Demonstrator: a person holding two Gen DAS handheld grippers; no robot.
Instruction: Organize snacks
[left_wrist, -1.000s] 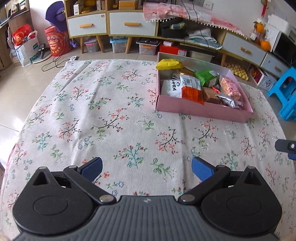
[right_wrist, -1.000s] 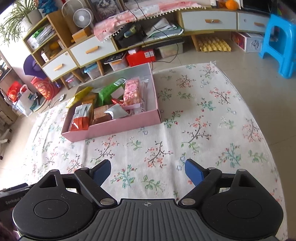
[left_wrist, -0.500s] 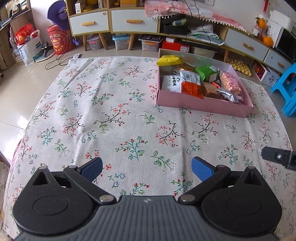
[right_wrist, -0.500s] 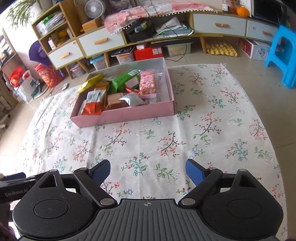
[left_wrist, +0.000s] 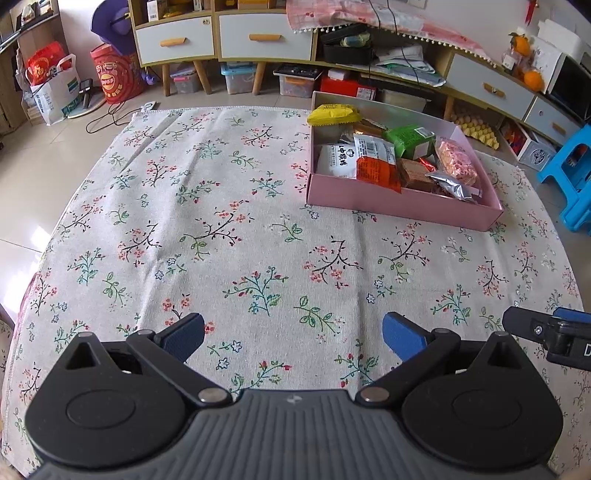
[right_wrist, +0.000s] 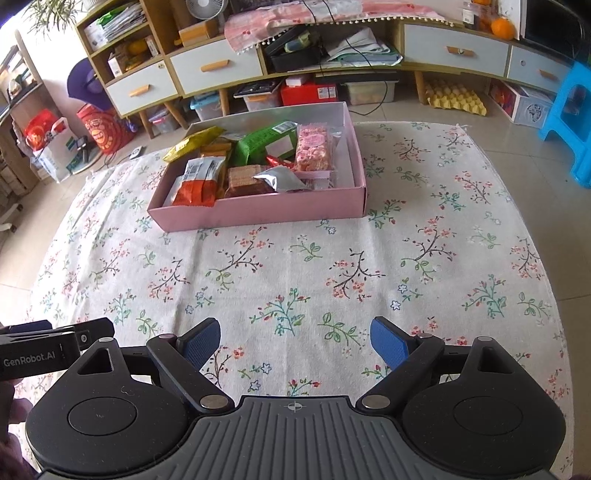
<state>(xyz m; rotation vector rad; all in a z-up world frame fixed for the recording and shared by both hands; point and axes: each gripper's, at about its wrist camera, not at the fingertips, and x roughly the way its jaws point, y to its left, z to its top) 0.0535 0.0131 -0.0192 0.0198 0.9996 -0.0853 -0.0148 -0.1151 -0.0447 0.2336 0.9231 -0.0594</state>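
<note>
Left wrist view: closest in, the left gripper (left_wrist: 293, 334) hangs over the floral tablecloth (left_wrist: 229, 229) with its blue pads spread wide and nothing between them. At about three o'clock from it, the tip of the right gripper (left_wrist: 546, 328) pokes in from the frame edge. Farther out, toward one o'clock, the pink box (left_wrist: 402, 205) sits on the cloth, well apart from both grippers.

In the right wrist view, the right gripper (right_wrist: 295, 341) is likewise released, pads wide and empty above the cloth, and the left gripper's black body shows at nine o'clock. The pink box lies at about eleven o'clock.

Inside the box the snacks lie packed together: an orange-and-white packet (left_wrist: 376, 162) leans over the near wall, a white packet (left_wrist: 336, 158) is beside it at nine o'clock, a silver foil pouch (left_wrist: 452, 186) and a brown wafer pack (left_wrist: 413, 173) at three o'clock. Behind them are a green packet (left_wrist: 412, 138), a pink puffed bar (left_wrist: 458, 162) and, over the far corner, a yellow packet (left_wrist: 332, 114).

Beyond the table at twelve o'clock stands a low cabinet (left_wrist: 266, 37) with pale drawers.
</note>
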